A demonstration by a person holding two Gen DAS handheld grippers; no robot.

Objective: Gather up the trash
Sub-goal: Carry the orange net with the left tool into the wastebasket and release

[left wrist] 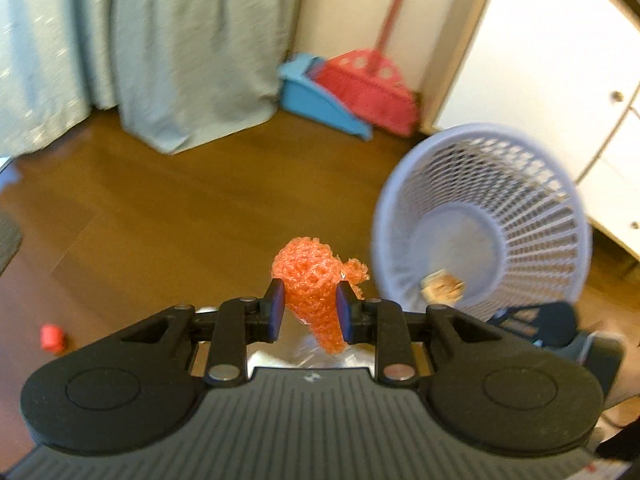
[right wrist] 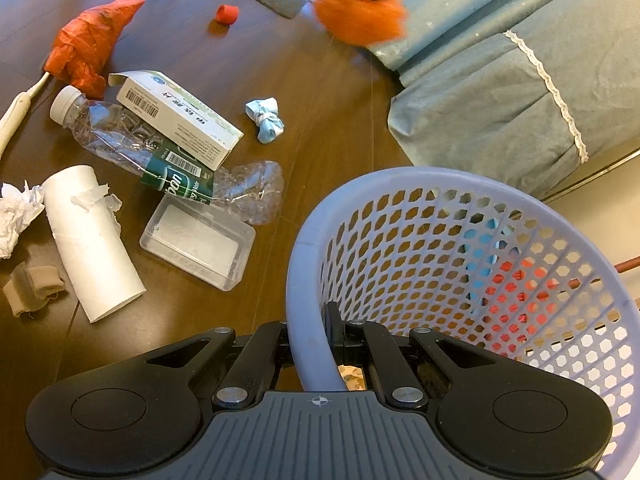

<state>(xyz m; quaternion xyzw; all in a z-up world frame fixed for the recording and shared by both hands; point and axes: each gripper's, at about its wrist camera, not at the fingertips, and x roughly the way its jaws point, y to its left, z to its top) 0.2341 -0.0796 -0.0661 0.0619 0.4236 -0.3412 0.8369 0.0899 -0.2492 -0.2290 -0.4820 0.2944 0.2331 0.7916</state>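
Observation:
My left gripper (left wrist: 310, 312) is shut on an orange foam net (left wrist: 314, 280), held above the wooden floor to the left of the lavender mesh basket (left wrist: 532, 184). A brownish scrap (left wrist: 442, 286) lies at the basket's bottom. In the right wrist view my right gripper (right wrist: 316, 332) is shut on the basket rim (right wrist: 308, 264), one finger inside and one outside. The orange foam net (right wrist: 360, 14) shows blurred at the top, hanging from the left gripper. Trash lies on the floor at left: a crushed bottle (right wrist: 120, 132), a carton (right wrist: 176, 116), a clear lid (right wrist: 198, 242), a cardboard tube (right wrist: 90, 240).
A red plastic bag (right wrist: 88, 44), red cap (right wrist: 227, 14), blue knotted scrap (right wrist: 266, 120), crumpled tissue (right wrist: 16, 216) and beige cloth (right wrist: 34, 286) also litter the floor. Teal draped fabric (right wrist: 500, 92) stands behind the basket. A red broom (left wrist: 368, 88) and blue dustpan (left wrist: 316, 100) lean in the corner.

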